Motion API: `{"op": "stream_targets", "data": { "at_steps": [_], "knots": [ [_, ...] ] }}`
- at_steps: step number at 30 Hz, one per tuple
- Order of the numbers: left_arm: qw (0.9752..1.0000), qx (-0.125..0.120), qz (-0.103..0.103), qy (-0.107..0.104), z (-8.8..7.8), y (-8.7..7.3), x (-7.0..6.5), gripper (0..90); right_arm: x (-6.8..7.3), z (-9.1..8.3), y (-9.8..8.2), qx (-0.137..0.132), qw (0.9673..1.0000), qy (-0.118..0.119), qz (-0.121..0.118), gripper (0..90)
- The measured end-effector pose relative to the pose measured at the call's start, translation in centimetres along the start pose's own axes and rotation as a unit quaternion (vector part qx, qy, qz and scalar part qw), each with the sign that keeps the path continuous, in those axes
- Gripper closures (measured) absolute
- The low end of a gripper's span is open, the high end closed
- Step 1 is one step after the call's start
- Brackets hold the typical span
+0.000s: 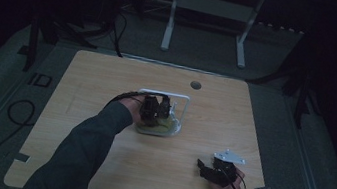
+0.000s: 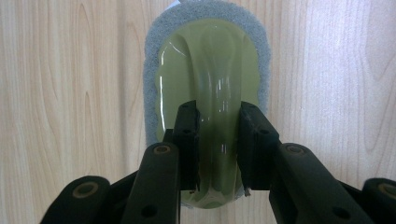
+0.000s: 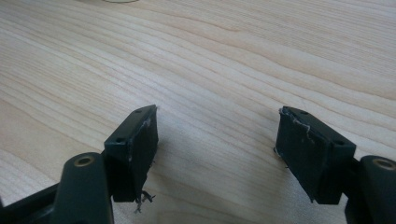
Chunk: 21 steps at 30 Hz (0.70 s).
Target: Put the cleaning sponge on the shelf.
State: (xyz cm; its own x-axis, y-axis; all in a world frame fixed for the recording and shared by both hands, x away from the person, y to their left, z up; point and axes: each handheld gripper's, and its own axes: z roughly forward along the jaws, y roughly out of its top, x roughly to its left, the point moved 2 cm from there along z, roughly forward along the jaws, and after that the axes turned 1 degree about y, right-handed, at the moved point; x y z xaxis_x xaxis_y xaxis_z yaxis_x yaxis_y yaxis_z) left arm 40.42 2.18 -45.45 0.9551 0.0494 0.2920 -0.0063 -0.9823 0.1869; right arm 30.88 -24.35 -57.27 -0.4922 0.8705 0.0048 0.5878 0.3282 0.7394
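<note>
Filling mid-frame in the high view, your wooden table carries a white tray at centre. Your left gripper sits over it, jaws nearly closed on the raised olive handle of a scrubber with a grey pad rim. Your right gripper, lower right of the high view, hovers over bare wood, jaws wide apart, holding nothing.
</note>
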Motion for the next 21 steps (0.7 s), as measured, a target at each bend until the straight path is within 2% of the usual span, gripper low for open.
{"op": "stream_targets", "data": {
  "at_steps": [21],
  "knots": [
    [0.9998, 0.016, 0.012, 0.008, 1.6, 0.7, 0.4, 71.4, 0.0, 0.0, 0.0, 0.000, 1.0000, 0.000, 0.000, 29.0]
  ]
}}
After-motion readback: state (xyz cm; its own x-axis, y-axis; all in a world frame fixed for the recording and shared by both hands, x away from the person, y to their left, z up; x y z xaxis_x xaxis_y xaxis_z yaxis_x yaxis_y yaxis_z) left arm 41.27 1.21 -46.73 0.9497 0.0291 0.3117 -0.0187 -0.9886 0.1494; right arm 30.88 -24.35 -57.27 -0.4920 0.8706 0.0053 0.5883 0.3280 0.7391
